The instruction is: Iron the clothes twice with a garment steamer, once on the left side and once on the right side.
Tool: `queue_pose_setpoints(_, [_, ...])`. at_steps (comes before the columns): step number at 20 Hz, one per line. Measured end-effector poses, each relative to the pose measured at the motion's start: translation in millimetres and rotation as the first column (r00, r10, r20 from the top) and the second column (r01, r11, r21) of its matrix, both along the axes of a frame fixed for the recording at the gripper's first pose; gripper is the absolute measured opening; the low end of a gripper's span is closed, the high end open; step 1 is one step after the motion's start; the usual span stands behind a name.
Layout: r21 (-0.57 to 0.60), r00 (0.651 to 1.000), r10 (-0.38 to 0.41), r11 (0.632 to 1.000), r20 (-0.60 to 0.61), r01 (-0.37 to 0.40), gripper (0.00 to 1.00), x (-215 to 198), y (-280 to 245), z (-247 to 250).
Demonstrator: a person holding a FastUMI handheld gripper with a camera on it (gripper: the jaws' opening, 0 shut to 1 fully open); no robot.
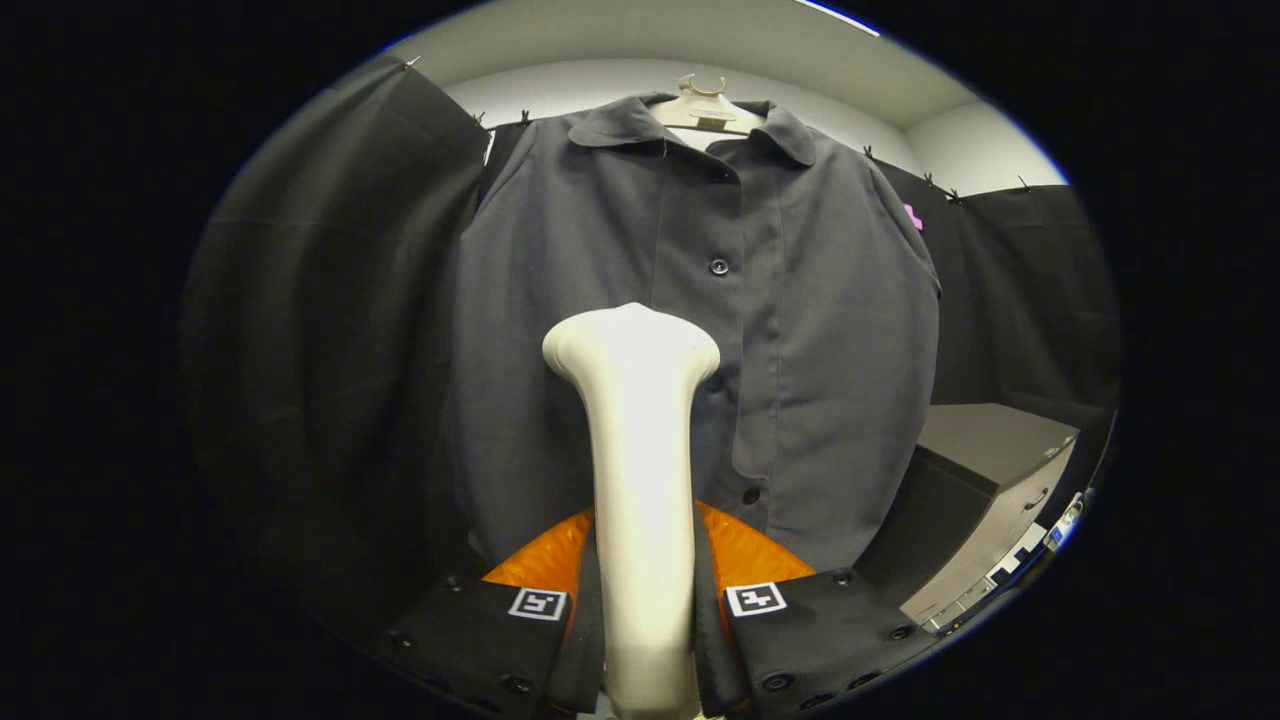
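Gripper view – gripper (645, 600) clamping steamer (640, 440), shirt (690, 330) just beyond

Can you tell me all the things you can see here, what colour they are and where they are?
Shirt: one, dark grey, buttoned, hanging on the hanger ahead of the fingers.
Hanger: one, cream, at the shirt's collar.
Garment steamer: one, cream white, upright between the fingers, its head in front of the shirt's button line.
Cabinet: one, grey, low down beside the shirt.
Black cloth: clipped up as the wall behind and beside the shirt.
Gripper: one, both fingers pressed on the steamer's handle.
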State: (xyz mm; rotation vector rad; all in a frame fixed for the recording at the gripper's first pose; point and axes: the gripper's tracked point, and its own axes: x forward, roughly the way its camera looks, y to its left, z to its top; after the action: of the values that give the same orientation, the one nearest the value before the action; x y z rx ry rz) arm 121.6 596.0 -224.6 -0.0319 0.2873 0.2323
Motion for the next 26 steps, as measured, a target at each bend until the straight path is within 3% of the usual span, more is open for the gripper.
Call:
queue_pose_setpoints(13, [-0.091,0.985,0.069,0.992,-0.156,-0.084,0.44,-59.3,3.2,-107.8])
queue_pose_setpoints(17, [-0.098,0.983,0.08,0.99,-0.168,-0.097,0.45,-66.2,2.1,-116.5])
queue_pose_setpoints(21, [-0.064,0.986,0.099,0.992,-0.131,-0.109,0.44,-64.5,-0.6,-90.4])
queue_pose_setpoints(26, [0.021,0.996,0.088,0.996,-0.006,-0.088,0.44,-42.4,-18.3,7.8])
